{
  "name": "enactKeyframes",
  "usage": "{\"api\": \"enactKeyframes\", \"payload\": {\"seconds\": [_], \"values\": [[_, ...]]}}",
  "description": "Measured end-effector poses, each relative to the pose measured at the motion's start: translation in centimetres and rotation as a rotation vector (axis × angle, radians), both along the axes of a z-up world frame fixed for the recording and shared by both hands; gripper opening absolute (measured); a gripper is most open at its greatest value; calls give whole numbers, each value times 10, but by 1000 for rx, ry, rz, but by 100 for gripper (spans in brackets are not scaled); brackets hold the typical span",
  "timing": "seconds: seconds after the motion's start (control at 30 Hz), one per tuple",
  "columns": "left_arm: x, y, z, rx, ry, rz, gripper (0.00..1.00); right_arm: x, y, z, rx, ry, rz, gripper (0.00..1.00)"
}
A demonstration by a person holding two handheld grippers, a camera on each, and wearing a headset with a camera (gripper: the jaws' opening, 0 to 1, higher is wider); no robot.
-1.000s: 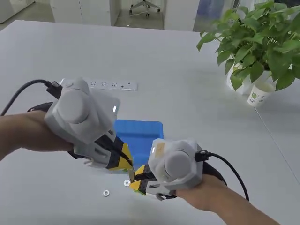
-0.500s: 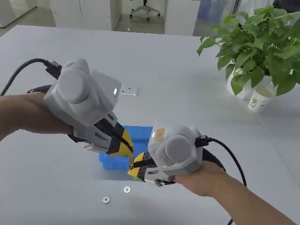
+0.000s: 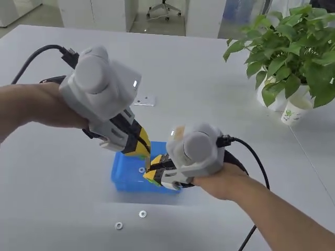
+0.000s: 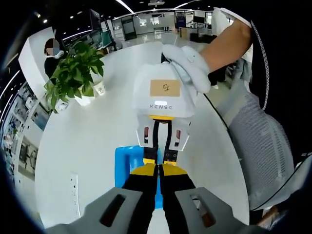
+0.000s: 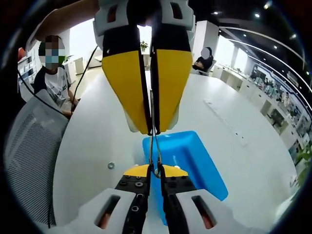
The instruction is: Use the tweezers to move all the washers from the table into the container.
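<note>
The blue container sits on the white table, and both grippers meet above it. My left gripper comes in from the upper left, its yellow-tipped jaws shut on thin metal tweezers. From the right, my right gripper pinches the tweezers lower down. A small washer shows at the tweezers' tip over the container; whether it is held or lying inside, I cannot tell. Two washers lie on the table in front of the container. In the left gripper view, my left gripper faces the right gripper.
A white power strip lies behind the container. At the right edge of the table stand a leafy potted plant and a paper cup. Cables trail from both grippers. People sit in the background of the right gripper view.
Both grippers, with the tweezers between them, have lifted from near the loose washers and moved back over the blue container. The head camera has shifted too.
</note>
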State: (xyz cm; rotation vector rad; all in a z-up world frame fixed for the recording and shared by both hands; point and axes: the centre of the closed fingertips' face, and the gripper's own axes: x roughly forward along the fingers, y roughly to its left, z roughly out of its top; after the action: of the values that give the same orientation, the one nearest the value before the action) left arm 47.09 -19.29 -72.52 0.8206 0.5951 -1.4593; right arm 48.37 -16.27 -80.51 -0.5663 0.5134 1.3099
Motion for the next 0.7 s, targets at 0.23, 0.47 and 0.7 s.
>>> {"api": "enactKeyframes", "payload": {"seconds": [0.23,0.47,0.7], "values": [[13,1,-5,-9,-11,9,5,14,2,-5,10,1,-5,10],[25,1,-17,-1,-14,15,5,26,3,-17,4,6,5,10],[34,3,-32,5,-3,24,5,34,5,-33,-8,28,16,10]]}}
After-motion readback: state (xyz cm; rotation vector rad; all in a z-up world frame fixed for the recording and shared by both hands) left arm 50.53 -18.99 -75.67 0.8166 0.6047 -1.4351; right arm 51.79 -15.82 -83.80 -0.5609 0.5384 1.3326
